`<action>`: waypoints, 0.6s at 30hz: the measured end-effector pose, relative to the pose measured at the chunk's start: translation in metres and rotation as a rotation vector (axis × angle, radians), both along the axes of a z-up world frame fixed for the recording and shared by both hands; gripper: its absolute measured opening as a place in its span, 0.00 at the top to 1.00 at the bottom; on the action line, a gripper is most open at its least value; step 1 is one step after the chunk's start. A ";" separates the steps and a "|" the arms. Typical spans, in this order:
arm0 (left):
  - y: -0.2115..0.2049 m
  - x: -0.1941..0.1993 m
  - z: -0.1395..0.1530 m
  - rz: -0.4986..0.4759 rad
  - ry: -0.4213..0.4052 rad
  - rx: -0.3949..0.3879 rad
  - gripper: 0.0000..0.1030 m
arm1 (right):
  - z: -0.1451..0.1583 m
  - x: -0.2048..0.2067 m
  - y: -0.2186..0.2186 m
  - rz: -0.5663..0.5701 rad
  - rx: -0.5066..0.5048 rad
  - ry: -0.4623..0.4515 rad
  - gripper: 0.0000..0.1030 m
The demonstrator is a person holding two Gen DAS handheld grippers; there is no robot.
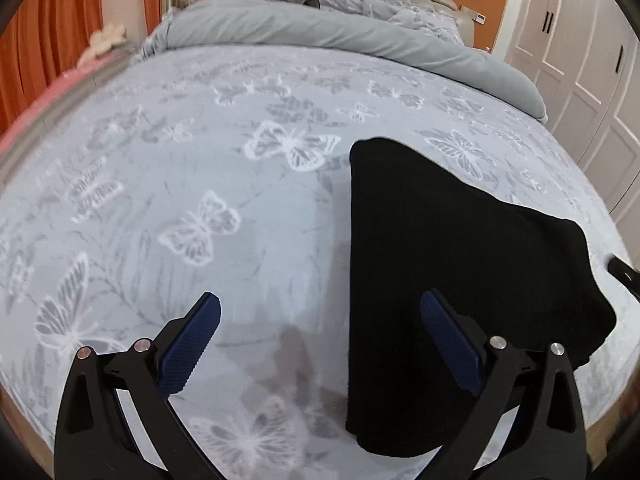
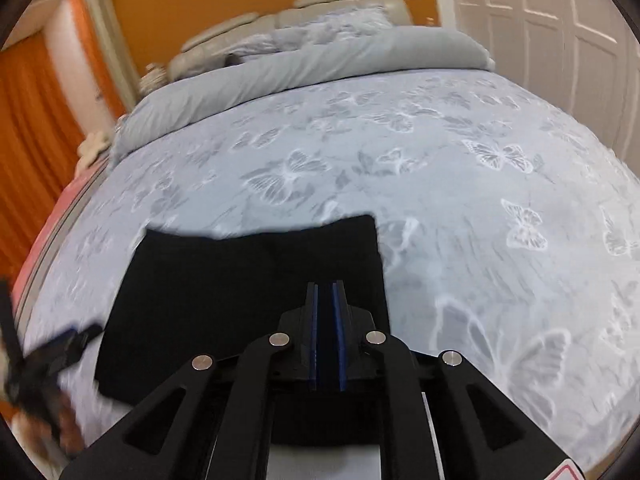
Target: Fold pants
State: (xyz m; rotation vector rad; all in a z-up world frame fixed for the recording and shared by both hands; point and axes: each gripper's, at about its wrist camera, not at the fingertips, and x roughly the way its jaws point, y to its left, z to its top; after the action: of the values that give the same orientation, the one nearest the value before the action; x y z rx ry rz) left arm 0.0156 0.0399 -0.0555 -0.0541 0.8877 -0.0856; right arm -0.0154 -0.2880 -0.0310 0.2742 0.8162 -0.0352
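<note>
The black pants (image 1: 432, 248) lie folded in a compact bundle on the butterfly-print bed cover (image 1: 200, 160). My left gripper (image 1: 320, 308) is open and empty; its right finger (image 1: 452, 336) is over the bundle's near left part, its left finger over bare cover. In the right wrist view the pants (image 2: 240, 280) lie flat just ahead. My right gripper (image 2: 326, 292) is shut with nothing visible between its pads, held over the bundle's near right edge. The left gripper shows blurred at the left edge (image 2: 48, 360).
A rolled grey duvet (image 1: 320, 36) and pillows lie across the head of the bed by a padded headboard (image 2: 280, 12). White wardrobe doors (image 1: 580, 60) stand on the right. Orange curtains (image 2: 28, 120) hang on the left.
</note>
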 end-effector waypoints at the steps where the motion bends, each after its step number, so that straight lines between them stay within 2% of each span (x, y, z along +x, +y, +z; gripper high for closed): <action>1: -0.007 -0.002 0.002 -0.008 -0.013 0.014 0.05 | -0.001 -0.005 0.005 0.021 -0.005 0.014 0.90; 3: -0.018 -0.006 0.003 -0.027 -0.017 0.032 0.05 | -0.012 -0.006 0.015 0.053 -0.026 0.069 0.90; 5: -0.030 -0.010 0.003 -0.053 -0.021 0.049 0.05 | -0.038 -0.002 0.020 0.063 -0.060 0.147 0.91; 6: -0.036 -0.013 0.003 -0.066 -0.025 0.064 0.05 | -0.045 -0.001 0.019 0.062 -0.070 0.193 0.96; 10: -0.056 -0.022 0.003 -0.111 -0.060 0.135 0.05 | -0.026 -0.012 0.008 0.035 -0.044 0.145 0.98; 14: -0.068 -0.026 -0.003 -0.144 -0.053 0.166 0.05 | -0.006 -0.029 0.001 0.004 -0.064 0.078 0.86; 16: -0.070 -0.026 -0.007 -0.154 -0.042 0.162 0.05 | -0.005 -0.030 -0.009 -0.014 -0.054 0.065 0.74; 18: -0.072 -0.024 -0.010 -0.157 -0.035 0.163 0.05 | -0.007 -0.031 -0.024 -0.042 -0.041 0.042 0.73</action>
State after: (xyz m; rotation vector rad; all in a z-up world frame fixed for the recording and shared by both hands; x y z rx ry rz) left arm -0.0085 -0.0316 -0.0650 0.1689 0.8601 -0.1600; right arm -0.0461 -0.3116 -0.0381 0.2523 0.8500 -0.0972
